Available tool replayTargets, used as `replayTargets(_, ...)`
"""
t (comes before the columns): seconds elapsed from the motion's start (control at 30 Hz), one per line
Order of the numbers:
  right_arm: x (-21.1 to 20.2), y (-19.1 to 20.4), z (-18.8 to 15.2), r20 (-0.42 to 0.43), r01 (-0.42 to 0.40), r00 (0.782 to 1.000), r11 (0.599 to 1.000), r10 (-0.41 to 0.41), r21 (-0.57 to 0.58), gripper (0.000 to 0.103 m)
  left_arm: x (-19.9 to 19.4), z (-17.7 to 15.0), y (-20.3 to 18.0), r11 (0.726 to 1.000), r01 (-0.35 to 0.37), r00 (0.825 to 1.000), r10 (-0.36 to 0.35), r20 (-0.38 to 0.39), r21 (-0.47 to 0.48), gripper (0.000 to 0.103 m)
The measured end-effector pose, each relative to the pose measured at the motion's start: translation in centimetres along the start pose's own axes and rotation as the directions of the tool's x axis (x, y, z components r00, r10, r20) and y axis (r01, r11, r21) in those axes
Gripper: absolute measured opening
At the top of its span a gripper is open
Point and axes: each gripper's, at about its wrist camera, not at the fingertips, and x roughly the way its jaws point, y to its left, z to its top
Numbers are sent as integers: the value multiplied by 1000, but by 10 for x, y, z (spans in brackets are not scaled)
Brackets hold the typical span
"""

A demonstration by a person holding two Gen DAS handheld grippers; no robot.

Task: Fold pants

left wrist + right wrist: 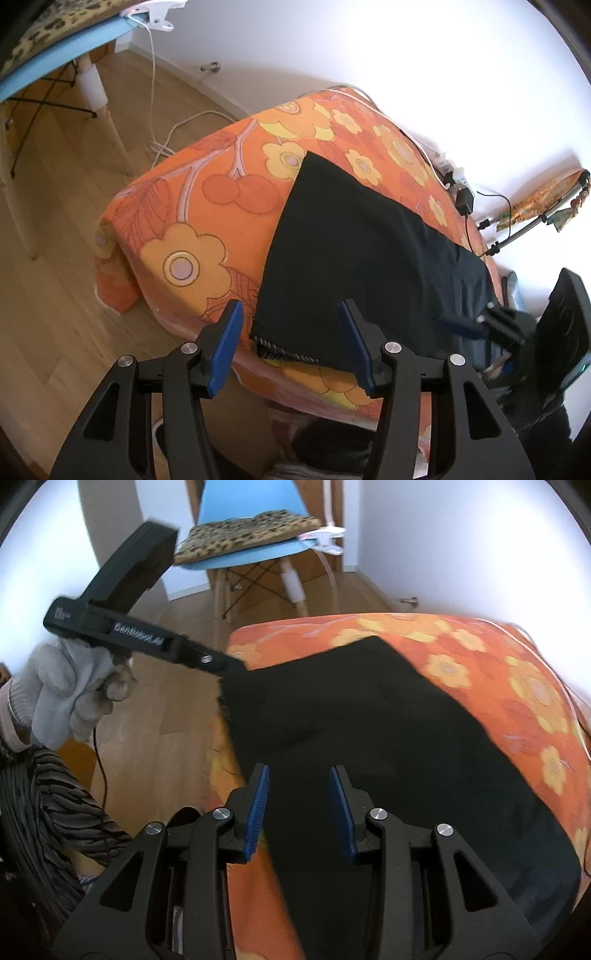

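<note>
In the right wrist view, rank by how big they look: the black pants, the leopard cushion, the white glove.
1. black pants
2. white glove, though nearness to the camera enlarges it
3. leopard cushion, similar in apparent size

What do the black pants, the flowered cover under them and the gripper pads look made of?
Black pants: soft matte fabric, probably knit; it lies limp, with a striped ribbed edge showing at the near corner.
Orange flowered cover: thin printed woven cloth, likely cotton; it drapes and creases over the corner.
Left gripper pads: blue, finely ribbed, rubber or plastic by the look; the fingers are matte black plastic.
</note>
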Motion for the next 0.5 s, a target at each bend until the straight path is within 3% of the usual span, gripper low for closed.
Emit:
replayTargets(0.17, 31, 32, 15, -46, -22, 999, 997, 18, -72, 36, -9, -1, 9, 1000, 11, 1000, -11, 21, -27, 53)
replayTargets(0.5, 75, 48, 32, -114, 30, 992, 988, -48, -154, 36, -15, 0, 16, 999, 30, 999, -29, 34, -42, 53)
